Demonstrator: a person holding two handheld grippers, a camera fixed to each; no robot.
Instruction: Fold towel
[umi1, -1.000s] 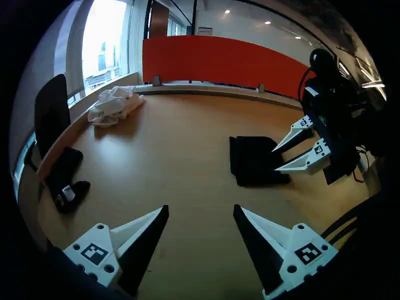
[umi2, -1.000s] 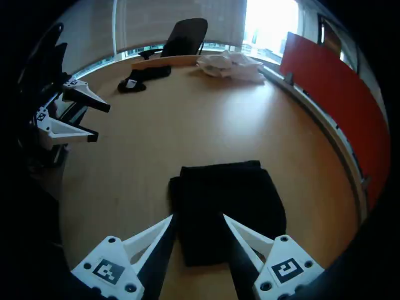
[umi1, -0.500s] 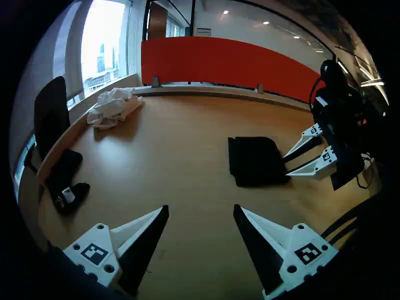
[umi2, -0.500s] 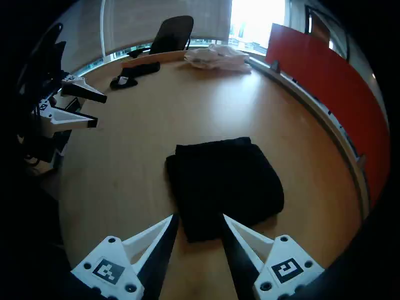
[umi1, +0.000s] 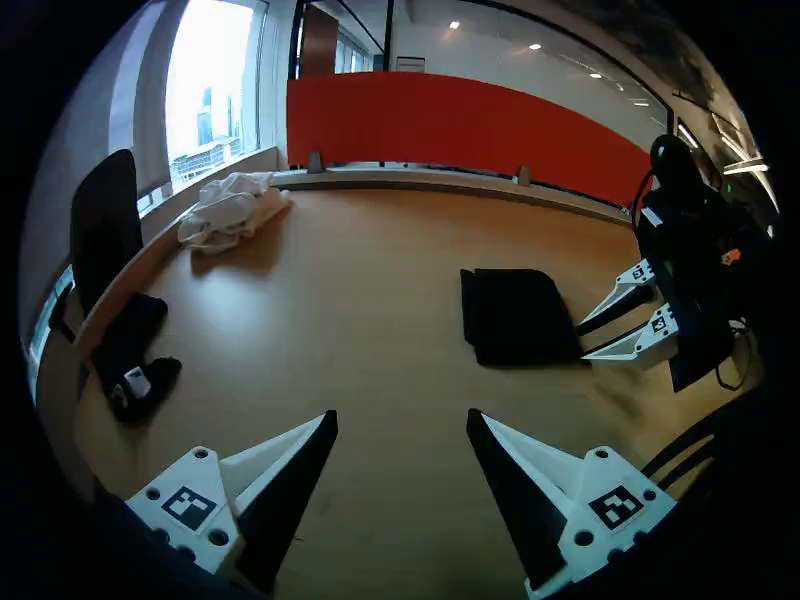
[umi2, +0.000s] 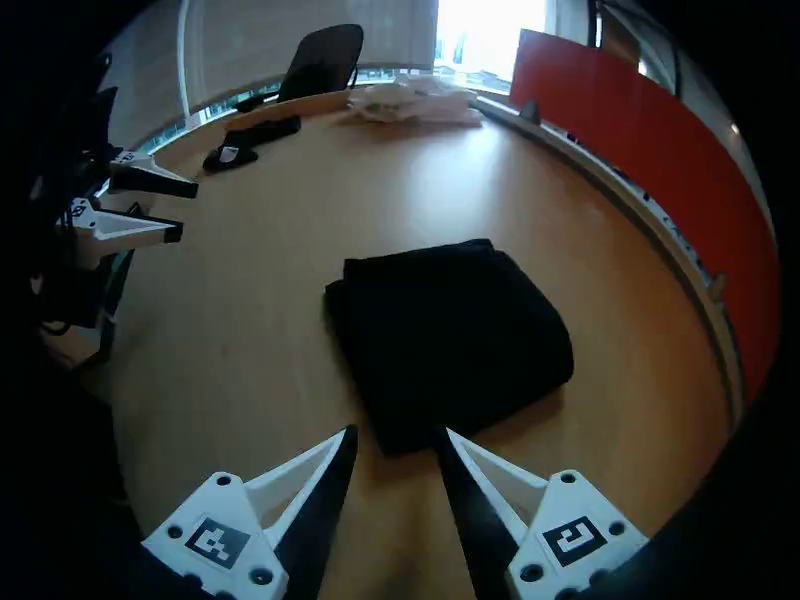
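- Jaws of the left gripper stand wide apart with nothing between them; bare wooden table shows through the gap.
- Jaws of the right gripper stand apart at a narrower gap and hold nothing.
- Just ahead of the right gripper's fingertips lies the near corner of the folded black towel. Whether the tips touch it cannot be told.
- The folded black towel rests flat on the table as a compact rectangle, with stacked layers showing along its left edge in the right gripper view.
- In the left gripper view the right gripper appears farther off. Both its white fingers point at the towel's side edge from just beside it.
- In the right gripper view the left gripper appears at the left margin of the table, fingers apart and well apart from the towel.
- A crumpled white cloth sits at the far edge of the table, near the window.
- A black office chair stands beyond that edge, and a dark bundle with a white tag lies on the table close to it.
- A red partition runs along the curved far side of the table.
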